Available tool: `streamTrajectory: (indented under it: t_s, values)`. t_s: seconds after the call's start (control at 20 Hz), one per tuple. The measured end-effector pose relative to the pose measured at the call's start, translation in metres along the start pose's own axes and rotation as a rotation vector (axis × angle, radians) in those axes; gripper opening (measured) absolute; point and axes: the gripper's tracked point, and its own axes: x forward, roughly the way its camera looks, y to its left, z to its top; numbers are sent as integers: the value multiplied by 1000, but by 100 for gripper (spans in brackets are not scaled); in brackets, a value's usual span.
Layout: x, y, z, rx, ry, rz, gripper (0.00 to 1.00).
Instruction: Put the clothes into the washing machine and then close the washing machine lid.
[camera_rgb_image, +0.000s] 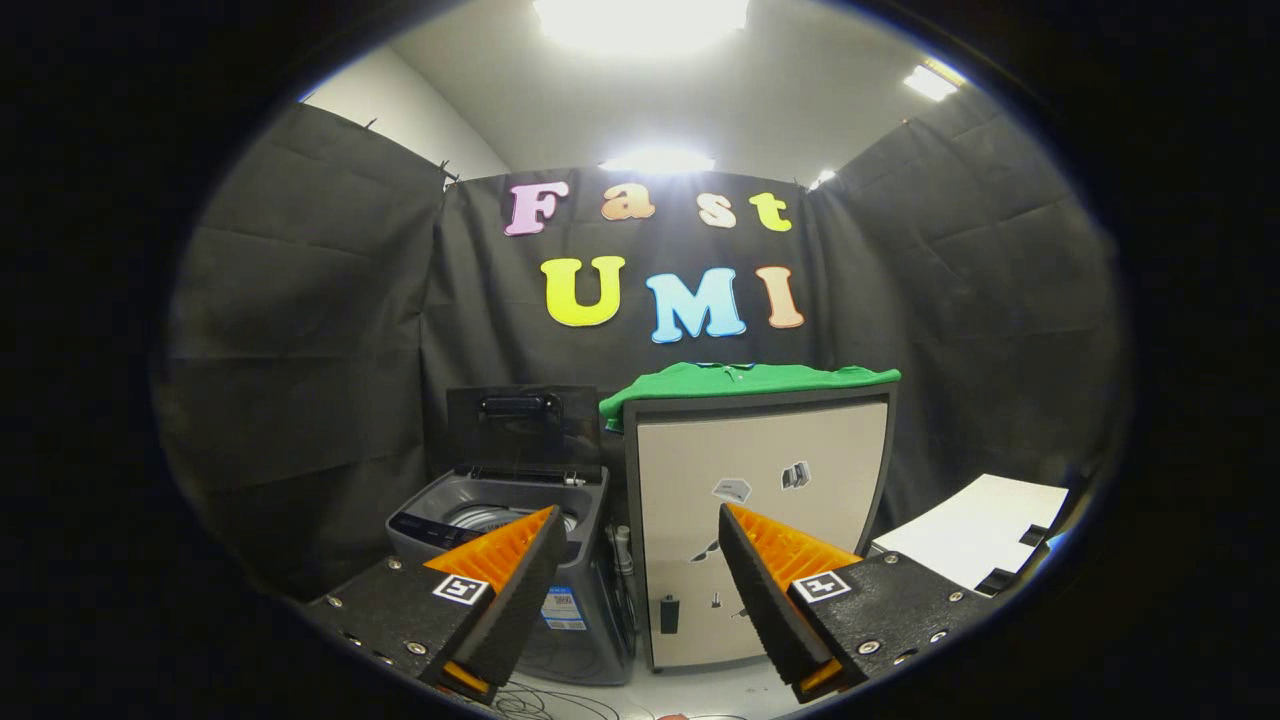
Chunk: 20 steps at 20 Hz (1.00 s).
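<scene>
Gripper (640, 560) open, facing open washer (505, 520); shirt, probably (745, 380)

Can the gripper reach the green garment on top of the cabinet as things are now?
Probably yes: the gripper is open, and the green garment lies uncovered on the cabinet beyond the fingers, nothing between.

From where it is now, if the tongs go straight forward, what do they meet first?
Probably the front of the cabinet, which lies between and beyond the open tongs; depth is unclear. The washing machine stands left of that line.
</scene>
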Motion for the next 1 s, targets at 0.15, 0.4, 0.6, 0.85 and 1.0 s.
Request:
streamTrajectory:
  t_s: [0.15,0.4,0.6,0.85,1.0]
  values:
    - [1,-2,1,0,3,-2,94]
    - [3,-3,8,-6,9,4,94]
    - [9,-9,21,11,13,-1,94]
    - [24,-21,55,-13,-9,-3,94]
    - [37,-27,72,-12,-10,9,94]
